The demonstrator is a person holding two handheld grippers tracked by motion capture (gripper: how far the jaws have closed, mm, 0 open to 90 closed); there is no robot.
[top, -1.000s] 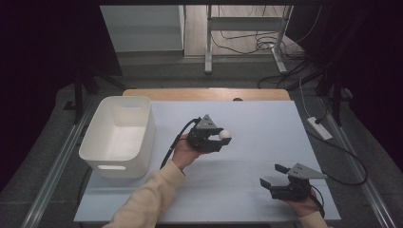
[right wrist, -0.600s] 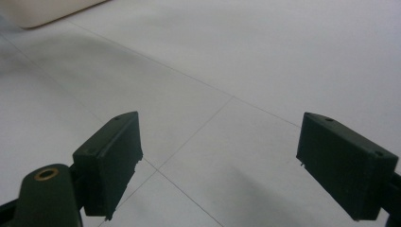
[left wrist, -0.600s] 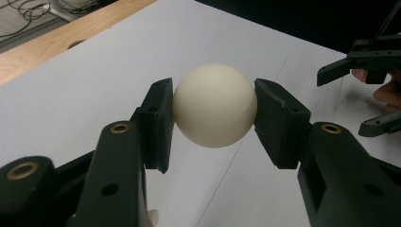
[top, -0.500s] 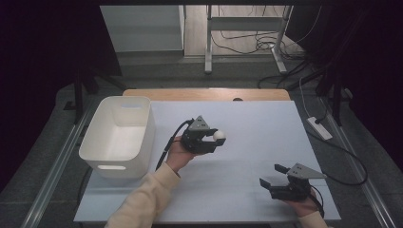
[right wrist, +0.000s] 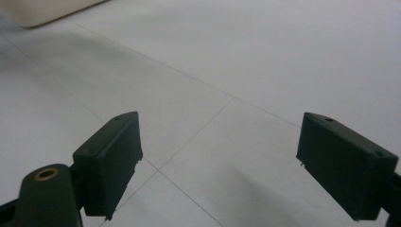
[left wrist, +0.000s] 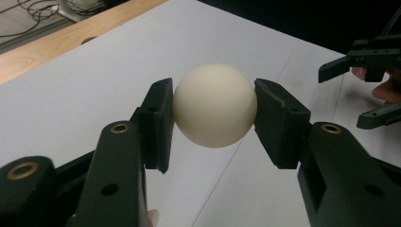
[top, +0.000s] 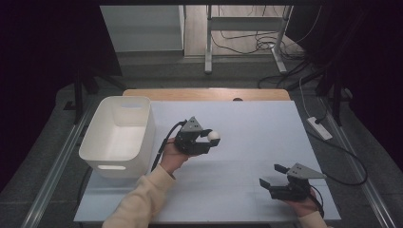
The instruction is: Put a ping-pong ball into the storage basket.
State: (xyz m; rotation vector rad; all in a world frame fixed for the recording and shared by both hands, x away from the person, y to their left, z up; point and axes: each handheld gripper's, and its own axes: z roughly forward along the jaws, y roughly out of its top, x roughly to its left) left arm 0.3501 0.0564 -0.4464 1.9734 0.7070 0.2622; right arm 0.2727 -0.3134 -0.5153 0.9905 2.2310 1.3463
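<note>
While my left gripper (top: 213,141) clamps the smooth cream-white ball (left wrist: 215,105) between both pads above the pale grey table (top: 256,123), it has drifted left toward the white plastic bin (top: 119,137) since a second ago. My right gripper (top: 270,175) waits near right, jaws wide apart and empty, unmoved.

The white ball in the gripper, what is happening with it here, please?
A person works at a white table with a gripper in each hand. The left gripper is shut on a white ball and holds it clear above the table, to the right of a white bin as the high view shows it. The right gripper is open with nothing between its jaws, low over the table's near right corner.
</note>
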